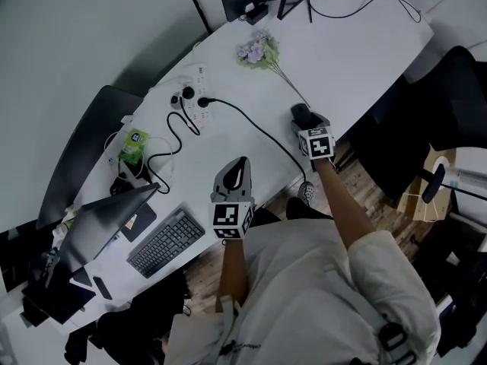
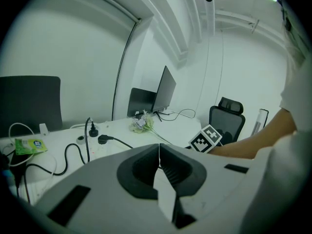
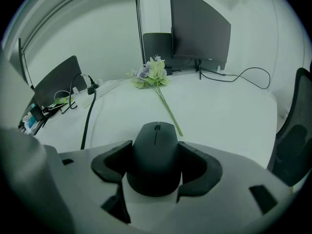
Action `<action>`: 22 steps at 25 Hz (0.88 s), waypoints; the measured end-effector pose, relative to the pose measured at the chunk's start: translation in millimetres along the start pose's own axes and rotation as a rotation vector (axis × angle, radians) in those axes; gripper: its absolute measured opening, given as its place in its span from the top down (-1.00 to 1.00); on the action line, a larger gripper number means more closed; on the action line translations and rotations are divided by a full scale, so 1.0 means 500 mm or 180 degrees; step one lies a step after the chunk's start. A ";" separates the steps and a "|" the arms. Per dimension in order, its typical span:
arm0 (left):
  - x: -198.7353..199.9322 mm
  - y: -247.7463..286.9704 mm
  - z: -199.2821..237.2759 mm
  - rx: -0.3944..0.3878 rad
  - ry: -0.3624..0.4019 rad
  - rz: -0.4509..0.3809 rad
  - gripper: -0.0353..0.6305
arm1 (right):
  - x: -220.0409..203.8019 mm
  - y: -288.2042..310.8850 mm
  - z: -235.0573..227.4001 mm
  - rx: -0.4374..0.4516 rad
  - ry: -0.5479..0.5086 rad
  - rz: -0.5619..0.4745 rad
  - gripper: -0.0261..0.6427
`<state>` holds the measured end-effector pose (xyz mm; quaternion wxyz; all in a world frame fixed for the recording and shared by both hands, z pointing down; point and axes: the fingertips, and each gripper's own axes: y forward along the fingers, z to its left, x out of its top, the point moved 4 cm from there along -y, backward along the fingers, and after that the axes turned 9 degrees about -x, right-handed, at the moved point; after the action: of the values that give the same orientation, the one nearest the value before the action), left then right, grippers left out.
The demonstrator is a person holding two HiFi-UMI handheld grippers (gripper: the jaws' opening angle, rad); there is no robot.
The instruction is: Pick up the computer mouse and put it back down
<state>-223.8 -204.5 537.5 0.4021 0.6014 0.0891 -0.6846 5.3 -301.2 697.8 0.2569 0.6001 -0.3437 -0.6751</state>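
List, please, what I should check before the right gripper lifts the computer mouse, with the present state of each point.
1. The computer mouse sits between the jaws of the right gripper: ok.
2. Pads on both its sides: ok, they appear to touch.
3. The flower stem is apart from the mouse: cannot tell, its end lies very close.
4. The black cable is apart from the mouse: ok.
5. The left gripper is shut, empty and away from the mouse: ok.

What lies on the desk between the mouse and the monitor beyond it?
A flower bunch, stems running toward the mouse, and a thin black cable near the monitor; otherwise bare desk. The right gripper view shows it.
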 end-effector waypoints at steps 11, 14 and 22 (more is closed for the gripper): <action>-0.003 -0.002 -0.020 0.0075 0.0007 -0.0016 0.82 | -0.008 -0.010 -0.005 0.0043 -0.0040 -0.0009 0.02; -0.003 -0.001 -0.028 0.0095 0.0022 0.0004 0.82 | -0.011 -0.013 -0.004 0.0081 -0.0041 0.0001 0.02; -0.009 -0.014 -0.044 0.0151 0.0038 0.0031 0.82 | -0.008 -0.034 0.009 0.0166 -0.0047 -0.0077 0.02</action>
<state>-212.1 -184.7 533.5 0.3904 0.6153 0.0723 -0.6810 2.5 -286.9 687.6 0.2304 0.6057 -0.3558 -0.6734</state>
